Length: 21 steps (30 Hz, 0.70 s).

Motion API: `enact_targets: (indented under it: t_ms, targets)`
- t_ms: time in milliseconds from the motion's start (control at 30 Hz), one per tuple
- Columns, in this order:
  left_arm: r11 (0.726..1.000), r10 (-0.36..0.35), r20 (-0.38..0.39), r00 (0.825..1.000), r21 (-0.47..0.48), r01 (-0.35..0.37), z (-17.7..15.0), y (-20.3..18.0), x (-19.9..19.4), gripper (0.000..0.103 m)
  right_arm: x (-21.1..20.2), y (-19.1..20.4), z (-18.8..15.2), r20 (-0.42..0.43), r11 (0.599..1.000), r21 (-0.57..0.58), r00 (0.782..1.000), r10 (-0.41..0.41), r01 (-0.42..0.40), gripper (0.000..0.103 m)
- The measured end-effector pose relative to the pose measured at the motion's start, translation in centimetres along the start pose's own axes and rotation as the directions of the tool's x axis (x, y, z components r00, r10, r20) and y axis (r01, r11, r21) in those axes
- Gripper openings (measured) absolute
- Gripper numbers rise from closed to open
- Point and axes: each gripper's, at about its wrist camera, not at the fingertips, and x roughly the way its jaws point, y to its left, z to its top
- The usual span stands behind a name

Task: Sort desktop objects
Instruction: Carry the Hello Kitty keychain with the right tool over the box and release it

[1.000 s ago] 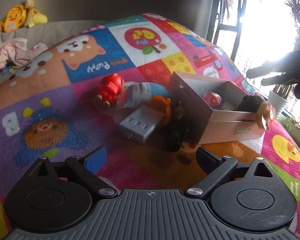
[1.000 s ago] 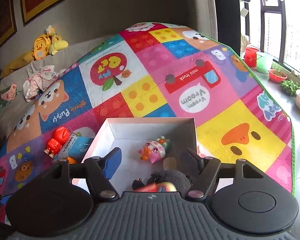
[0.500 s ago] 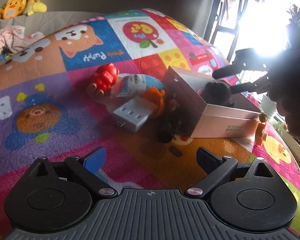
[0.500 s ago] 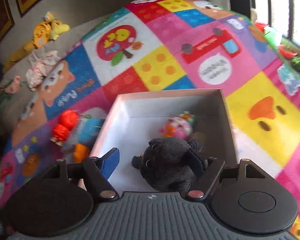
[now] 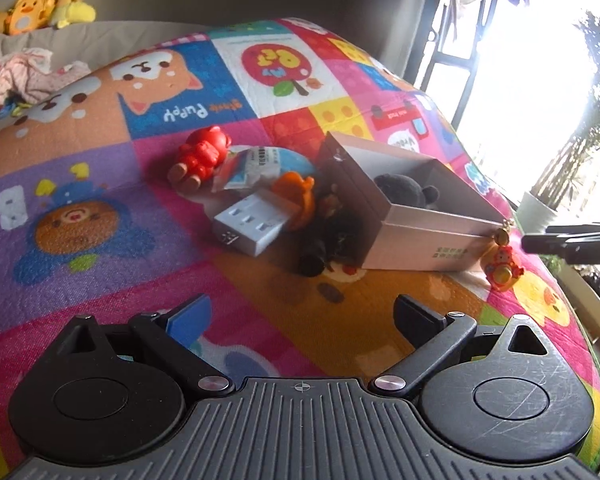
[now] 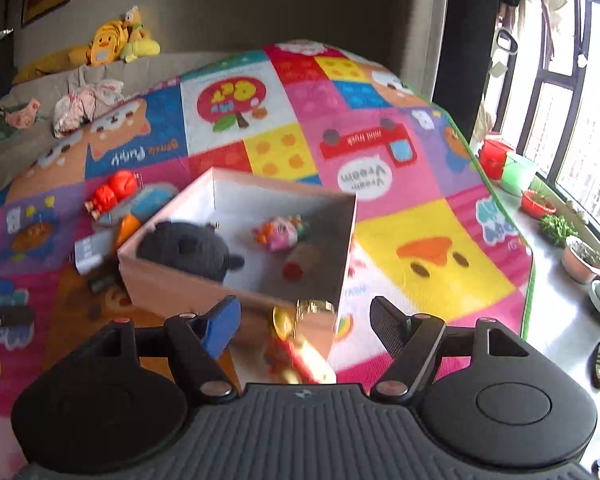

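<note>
Black plush (image 6: 188,248) & pig toy (image 6: 280,234) in box (image 6: 236,292); red bear (image 5: 200,156), adapter (image 5: 250,226) etc. left. Both claws (image 6: 304,320) (image 5: 300,316) open, empty.

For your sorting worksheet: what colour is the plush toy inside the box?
Black plush toy; clearest in the right wrist view.

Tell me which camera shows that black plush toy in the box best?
The right wrist view: it looks down into the box, so most of the black plush toy shows, lying in the near left corner. The left wrist view sees the box from the side, so only the plush's top shows above the wall.
</note>
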Motion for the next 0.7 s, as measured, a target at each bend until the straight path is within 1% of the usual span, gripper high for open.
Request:
enact_targets:
  t_ms: [67, 167, 200, 233, 267, 367, 467, 567, 633, 700]
  targets:
    - [0.999, -0.009, 0.003, 1.0, 0.048, 0.008, -0.1, -1.4, -0.6, 0.1, 1.6, 0.7, -1.2, -0.025, 1.0, -0.006, 1.0, -0.01, 0.01, 0.073]
    - [0.995, -0.019, 0.015, 1.0, 0.102, 0.017, -0.3, -2.7, -1.7, 0.101, 4.4, 1.7, -2.1, -0.047, 0.998, -0.033, 0.997, -0.055, 0.053, 0.072]
    - [0.994, -0.018, 0.019, 1.0, 0.109, 0.016, -0.3, -2.9, -2.0, 0.101, 5.3, 1.7, -2.4, -0.069, 0.998, -0.033, 0.996, -0.064, 0.062, 0.07]
    - [0.994, -0.015, 0.024, 1.0, 0.111, 0.012, -0.3, -2.9, -2.4, 0.101, 6.0, 1.7, -2.5, -0.092, 0.997, -0.032, 0.993, -0.068, 0.065, 0.065]
    - [0.994, -0.011, 0.028, 1.0, 0.11, 0.008, -0.3, -2.8, -2.6, 0.101, 6.3, 1.6, -2.5, -0.115, 0.997, -0.035, 0.991, -0.07, 0.067, 0.052]
    - [0.996, 0.007, 0.033, 0.999, 0.091, -0.01, -0.3, -2.1, -3.0, 0.101, 4.6, 1.4, -2.0, -0.125, 0.998, -0.045, 0.991, -0.056, 0.051, 0.052]
    - [0.998, 0.007, 0.016, 1.0, 0.06, -0.008, -0.4, -1.5, -2.4, 0.101, 1.2, 1.2, -0.6, -0.073, 0.999, -0.046, 0.997, -0.032, 0.029, 0.051]
    - [0.999, -0.014, -0.016, 1.0, 0.047, 0.015, -0.7, -1.6, -1.4, 0.101, -1.9, 0.9, 3.1, 0.041, 0.999, -0.032, 0.999, -0.024, 0.025, 0.05]
    - [0.998, -0.027, -0.017, 0.999, 0.059, 0.028, -0.9, -2.0, -1.4, 0.102, -2.3, 0.5, 5.9, 0.094, 1.0, -0.01, 0.995, -0.012, 0.013, 0.05]
    - [0.997, -0.031, -0.005, 1.0, 0.071, 0.031, -1.0, -2.1, -1.7, 0.101, -1.6, 0.3, 8.6, 0.126, 1.0, 0.007, 0.992, -0.01, 0.009, 0.05]
